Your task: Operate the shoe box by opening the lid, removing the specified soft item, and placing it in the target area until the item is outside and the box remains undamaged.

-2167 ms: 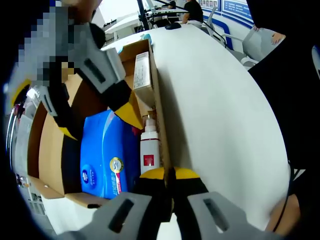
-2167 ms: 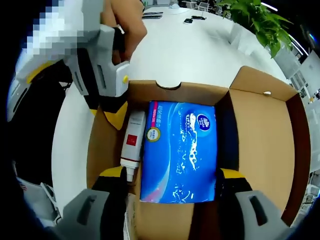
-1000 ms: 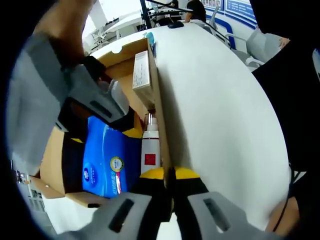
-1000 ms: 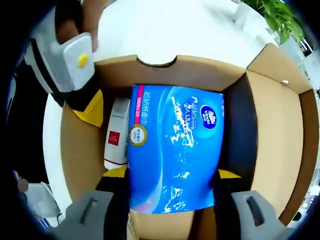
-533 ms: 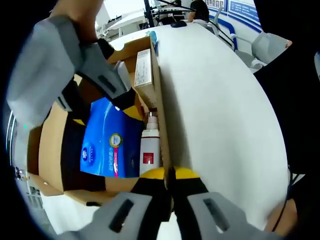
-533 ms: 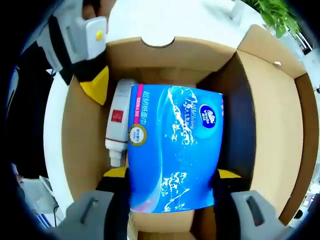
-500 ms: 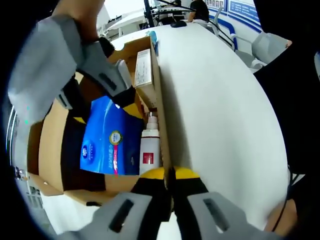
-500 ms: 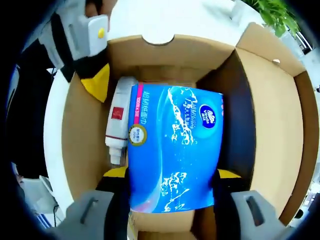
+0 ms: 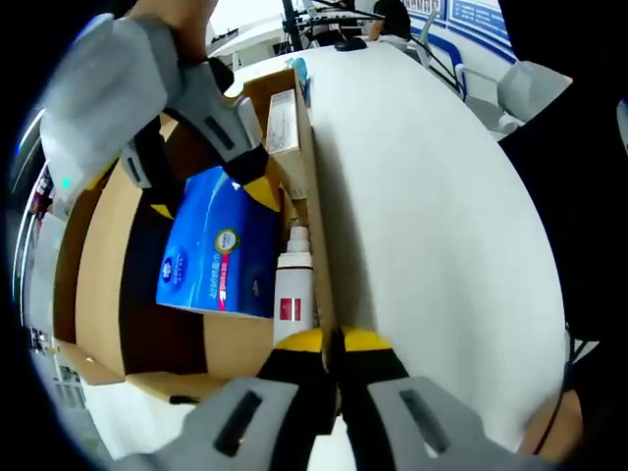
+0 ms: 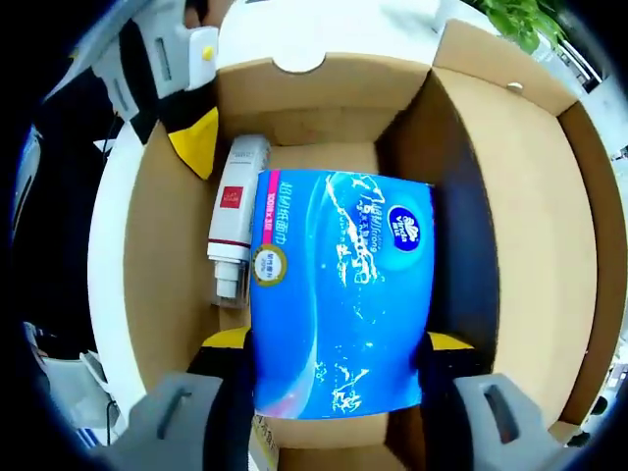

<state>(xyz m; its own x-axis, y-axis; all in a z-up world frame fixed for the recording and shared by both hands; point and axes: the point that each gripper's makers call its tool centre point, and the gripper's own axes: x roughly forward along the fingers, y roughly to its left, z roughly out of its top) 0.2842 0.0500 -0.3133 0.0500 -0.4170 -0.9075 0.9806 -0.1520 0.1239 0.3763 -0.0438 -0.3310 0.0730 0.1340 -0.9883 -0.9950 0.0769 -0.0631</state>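
The open cardboard shoe box [image 10: 162, 285] lies on a white table. My right gripper [image 10: 339, 341] is shut on a blue soft tissue pack [image 10: 339, 285], held above the box floor. In the left gripper view that pack [image 9: 216, 255] hangs tilted over the box [image 9: 98, 285], with the right gripper [image 9: 208, 201] clamped across its far end. My left gripper [image 9: 332, 340] is shut on the box's side wall, and it appears at the wall in the right gripper view [image 10: 191, 123]. A white bottle with a red label [image 10: 233, 211] lies on the box floor beside the pack.
A small printed carton [image 9: 283, 123] stands inside the box against the same wall. The lid flap [image 10: 549, 245] lies folded out. White table [image 9: 432, 226] stretches beside the box; a person in dark clothes [image 9: 579, 196] stands at its edge. A green plant [image 10: 520, 20] is beyond the box.
The right gripper has lifted the blue pack higher above the box floor. More of the floor and the whole bottle now show. The left gripper holds the wall as before.
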